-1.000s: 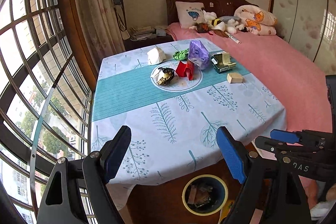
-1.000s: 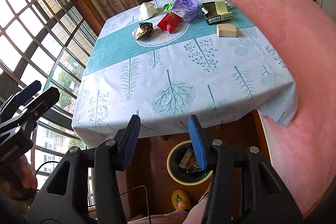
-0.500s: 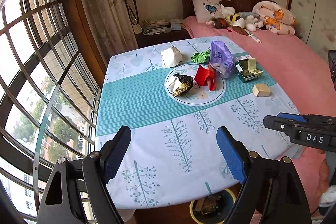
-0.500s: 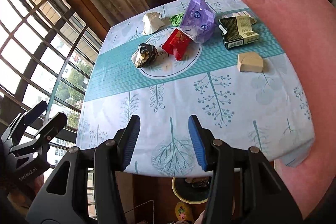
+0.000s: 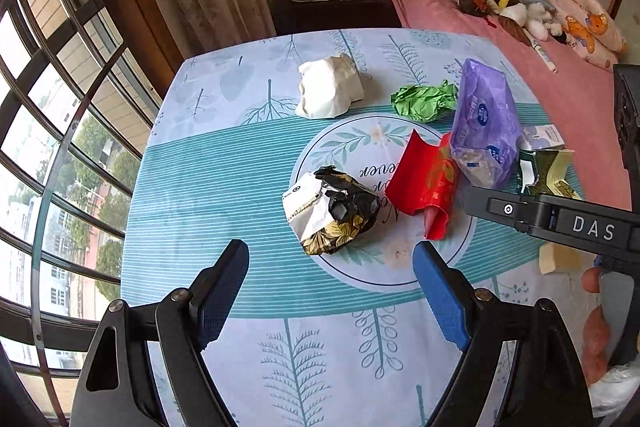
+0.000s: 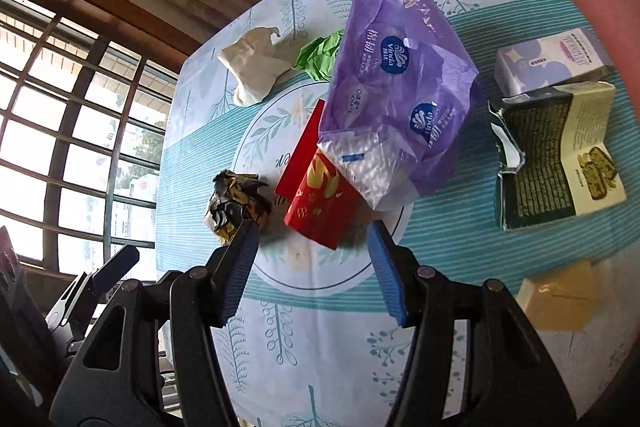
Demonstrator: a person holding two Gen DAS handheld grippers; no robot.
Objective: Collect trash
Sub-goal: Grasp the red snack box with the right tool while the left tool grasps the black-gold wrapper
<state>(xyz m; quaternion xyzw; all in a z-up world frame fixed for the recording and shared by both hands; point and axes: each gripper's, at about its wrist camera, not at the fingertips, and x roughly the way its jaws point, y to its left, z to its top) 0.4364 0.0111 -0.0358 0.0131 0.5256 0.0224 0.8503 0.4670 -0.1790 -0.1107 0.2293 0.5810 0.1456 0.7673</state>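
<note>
Bedroom clutter framed the work: a pink-covered bed (image 5: 568, 95) at two o'clock, a barred window (image 5: 60, 131) at nine, and between them the table under its pale blue leaf-print cloth (image 5: 224, 163), where I had the trash gathered on the printed centre ring.

From the left wrist view, I had the left gripper (image 5: 331, 291) spread wide and empty, hovering above the cloth with the crumpled black-and-gold foil wrapper (image 5: 334, 209) straight ahead at twelve o'clock, so I judged that to be its pick. A crumpled white paper wad (image 5: 328, 89) and a crumpled green paper ball (image 5: 424, 102) lay further off, apart from the wrapper. The red folded paper packet (image 5: 426, 185) sat at one o'clock, its far end tucked under the purple plastic tissue bag (image 5: 484, 129), which leaned over it.

From the right wrist view, I had the right gripper (image 6: 310, 261) also wide and holding nothing, its fingertips bracketing the near end of the red packet (image 6: 320, 203), probably lined up to pinch that exposed edge. The torn dark green cardboard box (image 6: 560, 155) lay flat at two o'clock with a small lilac carton (image 6: 552, 61) beside it, and a tan paper block (image 6: 556, 297) at four o'clock. No bin showed in either view.
</note>
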